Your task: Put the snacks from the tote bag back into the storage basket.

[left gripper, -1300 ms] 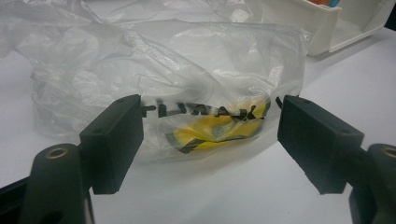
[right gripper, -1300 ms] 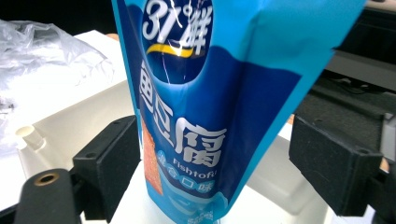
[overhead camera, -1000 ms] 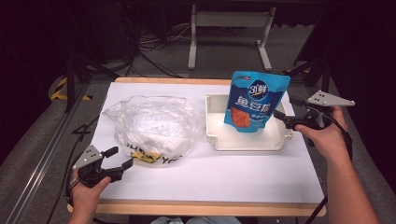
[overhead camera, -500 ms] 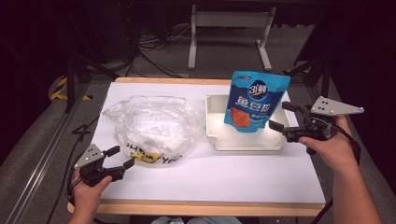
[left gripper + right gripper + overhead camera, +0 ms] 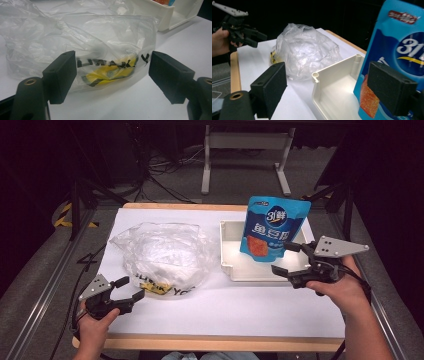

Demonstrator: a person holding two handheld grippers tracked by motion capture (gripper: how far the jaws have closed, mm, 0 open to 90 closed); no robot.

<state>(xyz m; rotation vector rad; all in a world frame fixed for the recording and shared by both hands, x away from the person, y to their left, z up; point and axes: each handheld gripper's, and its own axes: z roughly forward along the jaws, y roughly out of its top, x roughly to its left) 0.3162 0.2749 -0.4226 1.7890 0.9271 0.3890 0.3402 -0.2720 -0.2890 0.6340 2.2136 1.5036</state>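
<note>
Dark floor with cables and a metal stand frame lies behind a white worktop (image 5: 210, 315) edged in pale wood. On the worktop, a white tray (image 5: 232, 265) sits at the right of middle, and a blue snack pouch (image 5: 272, 232) stands upright in it, leaning toward the tray's far right corner. Left of the tray, just beside it, rests a crumpled clear plastic bag (image 5: 162, 255) with black lettering and a yellow patch along its near edge.

At the tray's near right corner, the right tongs (image 5: 292, 259) are held in a hand with the jaws spread wide. In the right gripper view one jaw sits in front of the pouch's lower face and the other over bare worktop left of the tray; they grip nothing, and whether the jaw touches the pouch cannot be told.

Near the worktop's front left corner, the left tongs (image 5: 129, 289) are also held wide apart, pointing at the bag's printed edge. In the left gripper view the bag lies just past the jaws, framed between them, untouched.
</note>
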